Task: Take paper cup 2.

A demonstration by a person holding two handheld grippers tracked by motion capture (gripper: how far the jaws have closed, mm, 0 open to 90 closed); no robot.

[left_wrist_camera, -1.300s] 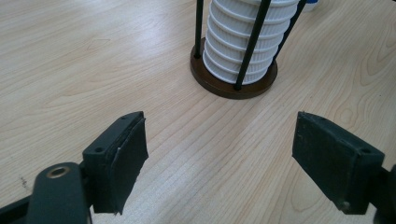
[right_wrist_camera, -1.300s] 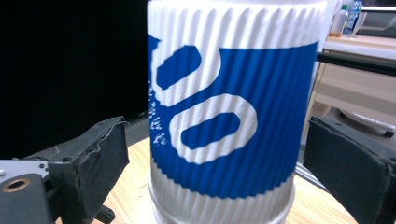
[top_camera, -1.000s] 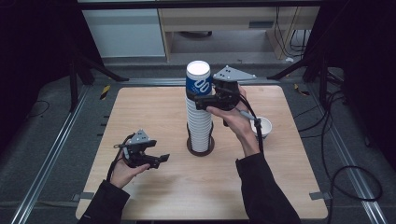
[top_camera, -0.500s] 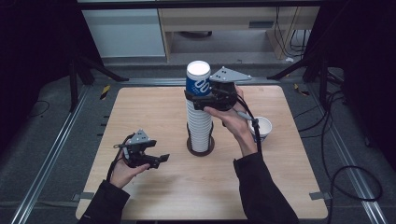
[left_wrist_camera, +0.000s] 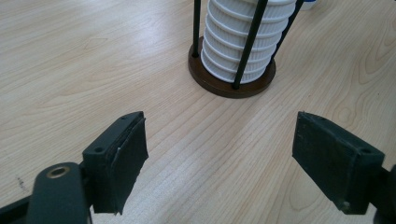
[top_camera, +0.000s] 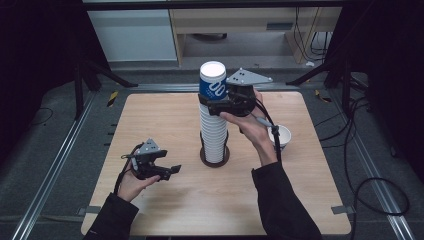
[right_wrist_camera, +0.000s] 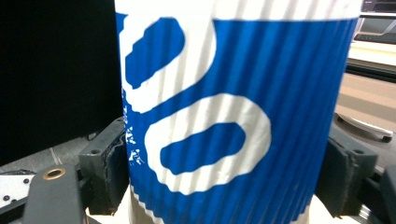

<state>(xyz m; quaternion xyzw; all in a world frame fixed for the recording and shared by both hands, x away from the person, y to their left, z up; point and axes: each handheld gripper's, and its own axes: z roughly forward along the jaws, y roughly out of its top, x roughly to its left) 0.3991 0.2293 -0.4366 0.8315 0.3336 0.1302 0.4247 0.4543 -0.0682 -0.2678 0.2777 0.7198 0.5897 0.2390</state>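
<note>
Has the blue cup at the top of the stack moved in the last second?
No. The blue cup sits at the same height above the round holder base, with the right tongs on it.

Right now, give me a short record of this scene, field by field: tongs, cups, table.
right tongs: shut on the blue cup at the top of the cup stack
left tongs: open, holding nothing, low over the table
stack holder: round brown base with black rods
other item: a single white cup near the right edge
</note>
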